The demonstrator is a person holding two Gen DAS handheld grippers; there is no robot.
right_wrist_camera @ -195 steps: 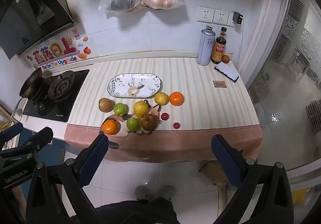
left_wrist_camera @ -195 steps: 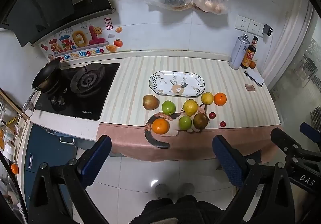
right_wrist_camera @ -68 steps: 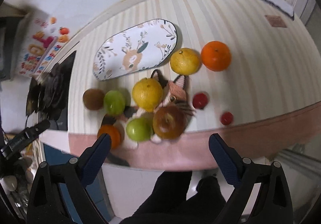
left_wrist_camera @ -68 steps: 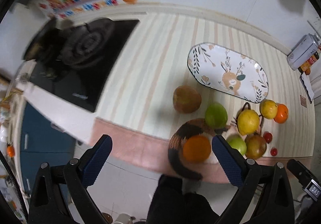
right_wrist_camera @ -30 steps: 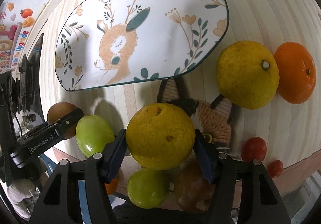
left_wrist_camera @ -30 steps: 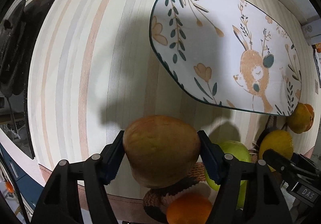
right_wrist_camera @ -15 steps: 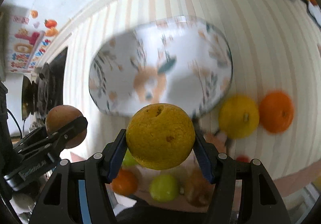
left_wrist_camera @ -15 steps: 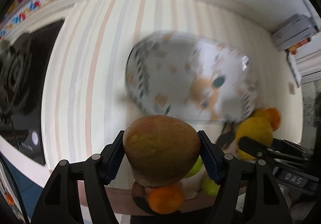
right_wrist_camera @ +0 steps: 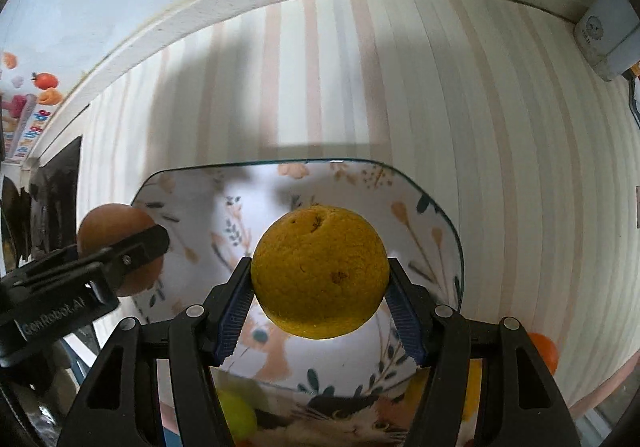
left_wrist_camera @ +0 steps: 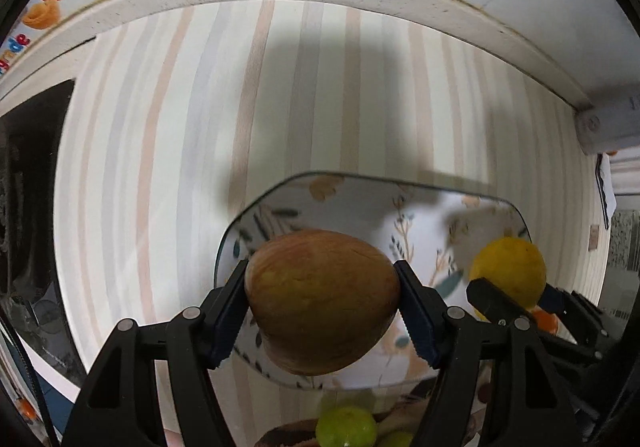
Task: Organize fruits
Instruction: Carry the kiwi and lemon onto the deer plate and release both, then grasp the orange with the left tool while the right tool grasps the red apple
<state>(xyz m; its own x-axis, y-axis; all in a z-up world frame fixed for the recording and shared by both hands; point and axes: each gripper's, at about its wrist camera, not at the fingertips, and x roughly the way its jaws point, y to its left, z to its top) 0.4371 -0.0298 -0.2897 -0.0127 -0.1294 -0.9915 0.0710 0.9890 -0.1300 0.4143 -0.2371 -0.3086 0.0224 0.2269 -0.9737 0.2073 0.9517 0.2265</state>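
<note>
My left gripper (left_wrist_camera: 322, 305) is shut on a brown-red apple (left_wrist_camera: 322, 301), held in the air over the left end of the oval floral plate (left_wrist_camera: 420, 215). In the right wrist view my right gripper (right_wrist_camera: 320, 285) is shut on a yellow citrus fruit (right_wrist_camera: 320, 271) above the middle of the same plate (right_wrist_camera: 416, 231). Each gripper shows in the other's view: the yellow fruit (left_wrist_camera: 508, 271) at the right, the apple (right_wrist_camera: 120, 247) at the left. No fruit lies on the part of the plate that shows.
Green fruits (left_wrist_camera: 346, 427) and a woven cat-shaped mat (right_wrist_camera: 352, 423) lie near the counter's front edge, with an orange (right_wrist_camera: 542, 351) to the right. A black hob (left_wrist_camera: 28, 207) is at the left. A grey can (right_wrist_camera: 608, 35) stands at the back right by the wall.
Both grippers have lifted their fruits off the counter and carried them toward the wall, from beside the fruit pile to above the plate. Grips unchanged.
</note>
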